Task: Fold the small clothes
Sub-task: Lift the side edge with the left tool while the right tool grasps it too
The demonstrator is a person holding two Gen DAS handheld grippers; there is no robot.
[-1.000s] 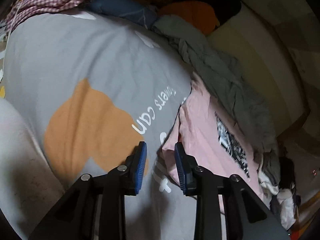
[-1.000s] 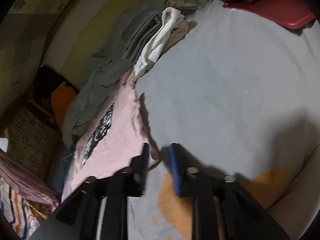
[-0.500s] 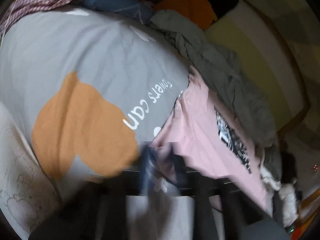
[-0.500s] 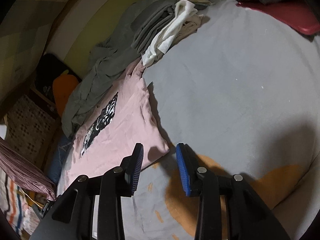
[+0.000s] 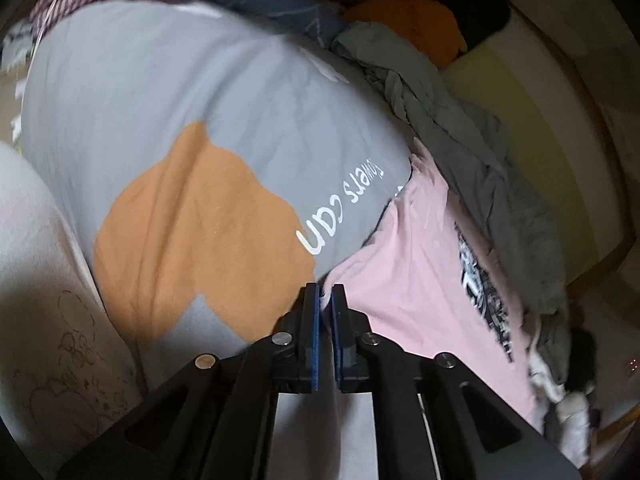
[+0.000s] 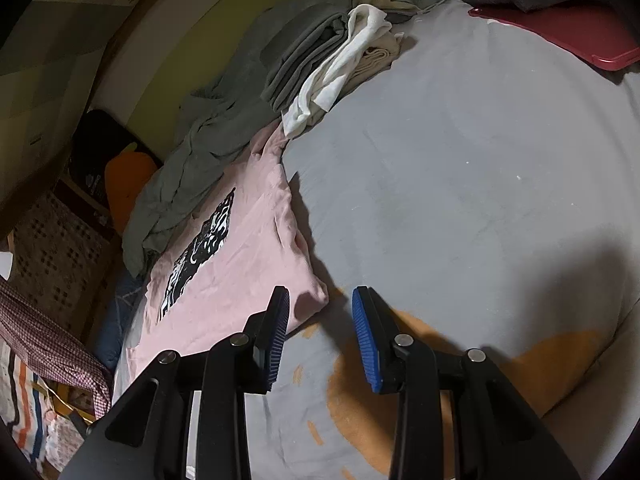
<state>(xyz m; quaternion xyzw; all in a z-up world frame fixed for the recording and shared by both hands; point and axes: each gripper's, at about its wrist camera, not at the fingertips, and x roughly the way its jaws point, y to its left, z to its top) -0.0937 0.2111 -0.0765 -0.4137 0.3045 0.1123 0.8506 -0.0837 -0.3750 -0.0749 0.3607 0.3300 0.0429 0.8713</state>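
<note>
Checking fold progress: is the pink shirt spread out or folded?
Spread out: the pink shirt lies flat on the bed, print up; only its side edge is rolled.

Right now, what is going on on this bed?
A person is folding a pink T-shirt on a grey bedspread, with tongs in each hand. The left tongs have just been closing and now pinch the shirt's near corner. The right tongs hang open at the shirt's other near corner, touching nothing. A heap of grey clothes lies along the far edge of the shirt.
</note>
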